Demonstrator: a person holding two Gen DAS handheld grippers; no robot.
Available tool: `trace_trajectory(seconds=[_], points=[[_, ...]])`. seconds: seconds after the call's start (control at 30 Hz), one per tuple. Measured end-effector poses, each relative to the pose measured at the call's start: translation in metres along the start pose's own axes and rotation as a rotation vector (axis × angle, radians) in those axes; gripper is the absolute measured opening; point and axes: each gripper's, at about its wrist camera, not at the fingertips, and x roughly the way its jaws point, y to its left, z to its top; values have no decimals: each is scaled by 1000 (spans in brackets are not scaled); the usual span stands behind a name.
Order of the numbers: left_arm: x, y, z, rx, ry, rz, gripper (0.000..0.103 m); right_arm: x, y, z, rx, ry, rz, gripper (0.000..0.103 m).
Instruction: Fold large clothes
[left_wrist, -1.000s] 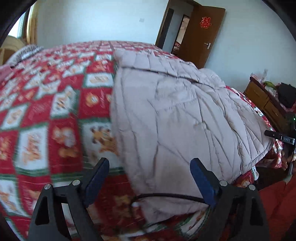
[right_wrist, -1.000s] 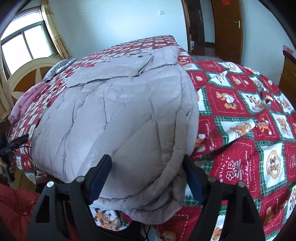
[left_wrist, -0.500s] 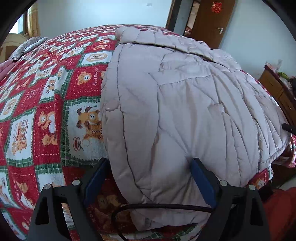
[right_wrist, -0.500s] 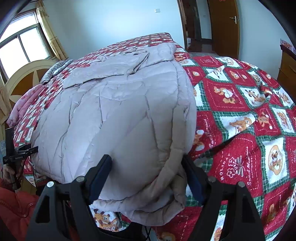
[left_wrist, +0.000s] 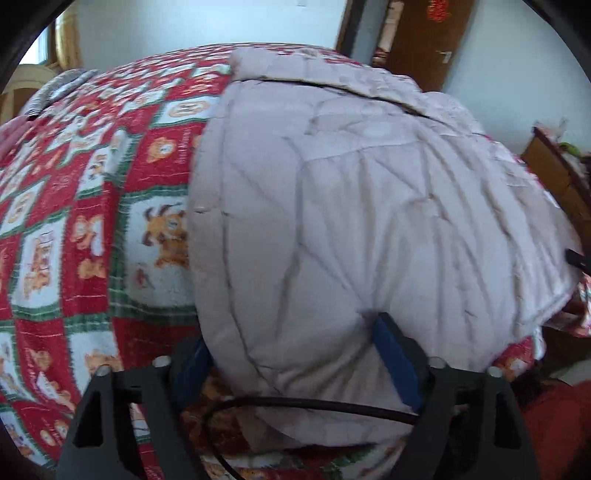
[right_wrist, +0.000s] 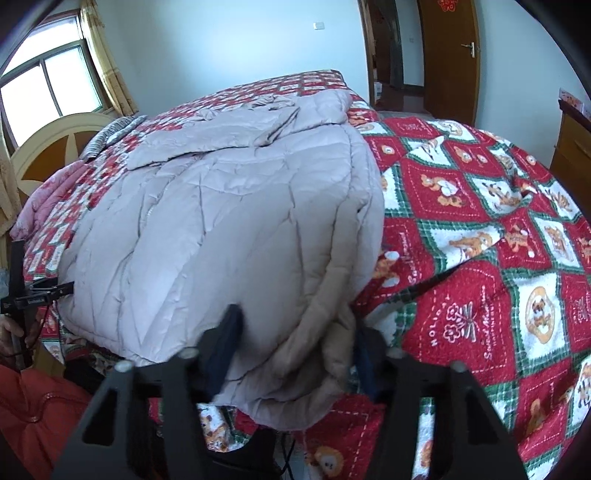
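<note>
A large pale pink-grey quilted coat (left_wrist: 351, 206) lies spread on the bed, hood end far from me; it also shows in the right wrist view (right_wrist: 229, 221). My left gripper (left_wrist: 295, 354) has its blue fingers pressed into the near hem corner of the coat, fabric bulging between them. My right gripper (right_wrist: 291, 347) has its fingers closing on the other near hem corner, with bunched coat fabric between them. The left gripper (right_wrist: 33, 295) also shows at the far left of the right wrist view.
The bed wears a red, green and white bear-patterned quilt (right_wrist: 480, 236). A wooden headboard (right_wrist: 48, 147) and window (right_wrist: 51, 85) are at the left. A brown door (right_wrist: 450, 55) and a wooden dresser (left_wrist: 557, 173) stand at the right. An orange garment (right_wrist: 33, 413) is near the bed edge.
Both grippers have moved forward onto the coat's near hem and their fingers have closed in on the fabric, which was only lying between open fingers before.
</note>
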Motion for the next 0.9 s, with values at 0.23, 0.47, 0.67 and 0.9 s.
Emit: trace_trajectory(seconds=[0.23, 0.47, 0.67, 0.9], points=[[-6, 26, -9, -95, -41, -209, 76, 0, -2, -1, 26, -5, 45, 56], [-10, 27, -14, -98, -61, -277, 46, 0, 2, -1, 22, 24, 117, 56], [-1, 43, -14, -220, -86, -365, 48, 3, 5, -3, 8, -7, 106, 56], [-30, 49, 0, -279, -193, -473, 13, -4, -2, -2, 84, -68, 157, 18]])
